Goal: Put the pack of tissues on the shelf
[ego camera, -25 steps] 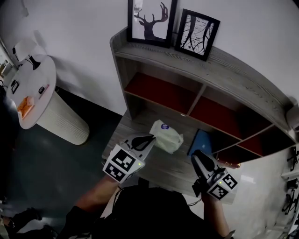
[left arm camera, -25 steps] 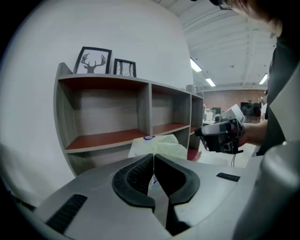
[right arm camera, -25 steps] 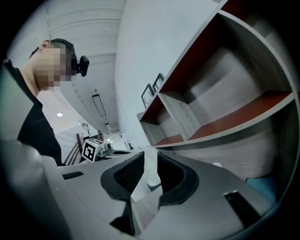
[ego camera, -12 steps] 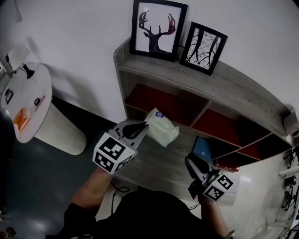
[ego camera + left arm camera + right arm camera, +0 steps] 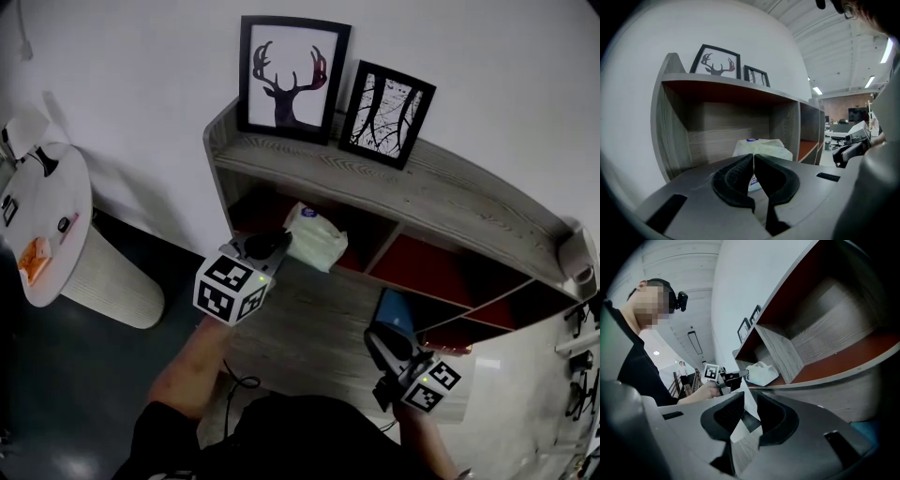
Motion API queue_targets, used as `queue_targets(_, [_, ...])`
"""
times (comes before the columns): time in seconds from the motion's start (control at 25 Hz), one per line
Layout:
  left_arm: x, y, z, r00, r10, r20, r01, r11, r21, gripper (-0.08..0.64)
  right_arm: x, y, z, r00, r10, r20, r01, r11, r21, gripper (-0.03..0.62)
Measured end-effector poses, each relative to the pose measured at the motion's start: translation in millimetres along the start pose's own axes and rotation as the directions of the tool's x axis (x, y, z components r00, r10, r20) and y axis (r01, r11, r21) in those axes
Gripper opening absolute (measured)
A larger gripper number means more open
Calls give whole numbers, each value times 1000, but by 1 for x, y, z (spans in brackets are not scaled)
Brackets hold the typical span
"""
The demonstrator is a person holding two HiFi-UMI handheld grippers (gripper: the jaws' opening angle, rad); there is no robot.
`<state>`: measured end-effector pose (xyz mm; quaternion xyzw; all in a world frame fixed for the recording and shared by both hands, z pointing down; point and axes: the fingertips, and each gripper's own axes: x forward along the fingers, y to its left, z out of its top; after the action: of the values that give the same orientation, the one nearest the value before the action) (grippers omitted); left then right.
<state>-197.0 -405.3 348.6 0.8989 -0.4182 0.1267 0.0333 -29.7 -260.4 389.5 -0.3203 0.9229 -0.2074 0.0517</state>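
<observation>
The pack of tissues [image 5: 315, 236], a soft white wrapper with a blue label, hangs at the mouth of the top left compartment of the grey wooden shelf [image 5: 450, 202]. My left gripper [image 5: 277, 243] is shut on the pack's near edge. In the left gripper view its jaws meet at the tips [image 5: 753, 157], with the tissue pack [image 5: 764, 147] just beyond them and the compartment behind. The frames do not show whether the pack rests on the compartment floor. My right gripper [image 5: 377, 337] is low at the right, open and holding nothing [image 5: 750, 401]. From there I see the pack [image 5: 761, 373].
Two framed pictures, a deer [image 5: 286, 75] and branches [image 5: 386, 111], stand on the shelf top. The compartments have red back walls. A blue flat object [image 5: 394, 309] lies on the lower board near my right gripper. A round white table [image 5: 47, 216] stands at the left.
The left gripper has lifted the tissue pack off the lower board and carried it up and forward to the top left compartment. The right gripper has barely moved.
</observation>
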Motion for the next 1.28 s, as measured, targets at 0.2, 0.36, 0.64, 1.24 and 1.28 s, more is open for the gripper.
queue_targets(0.2, [27,12,-4,999,41,-18,-41,999,6,20,-12,-12,2,1000,-23,5,23,1000,9,40])
queue_targets(0.36, [39,22,-14,994,98,-53,-97,995,16,20,-19,-16,2,999,-38,13,38,999,15,40])
queue_targets(0.64, [34,29,-17,980,183,-73,-176,980,87,166,-21,-11,0,999,-37,22,37,999,17,40])
queue_targets(1.24, [-28,5,-11,993,112,36,-114,991,64,209,-8,18,-2,998,-61,32,62,998,-21,40])
queue_targets(1.28, [-35,1,-12,994,99,44,-101,993,56,209,-7,19,-1,997,-68,36,69,997,-24,40])
